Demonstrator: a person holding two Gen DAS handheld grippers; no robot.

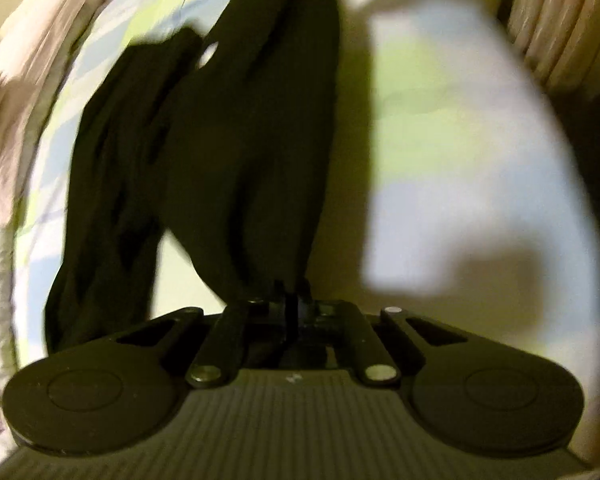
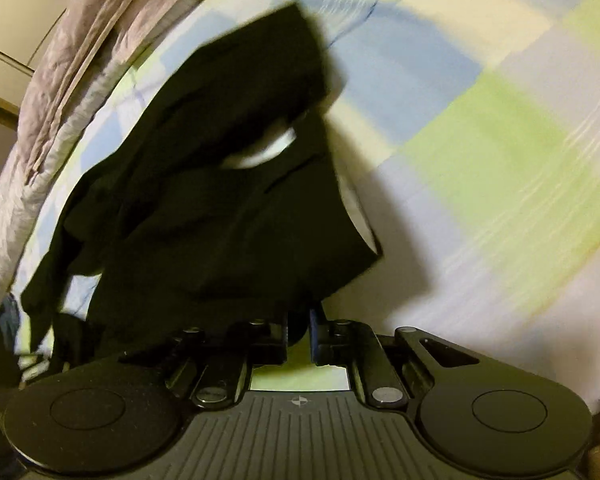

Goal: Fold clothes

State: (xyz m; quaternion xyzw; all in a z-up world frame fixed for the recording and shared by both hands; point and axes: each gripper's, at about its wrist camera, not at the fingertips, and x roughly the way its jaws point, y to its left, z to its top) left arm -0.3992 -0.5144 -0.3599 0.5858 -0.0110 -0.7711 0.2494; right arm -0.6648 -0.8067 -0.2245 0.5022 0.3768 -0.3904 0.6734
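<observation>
Item: my left gripper (image 1: 290, 296) and right gripper (image 2: 300, 320), fingers of both pinched on one black garment (image 2: 220, 184), which hangs bunched, long axis running away from the fingers, above the checked bedsheet (image 2: 480, 128).

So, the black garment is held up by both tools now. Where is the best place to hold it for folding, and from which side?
Probably the upper edge, as now: each tool pinches the black garment at the top, left tool and right tool. The cloth hangs bunched over the checked bedsheet. Coming from above at two spread points should let it fall flat. Blur hides the exact seam.
</observation>
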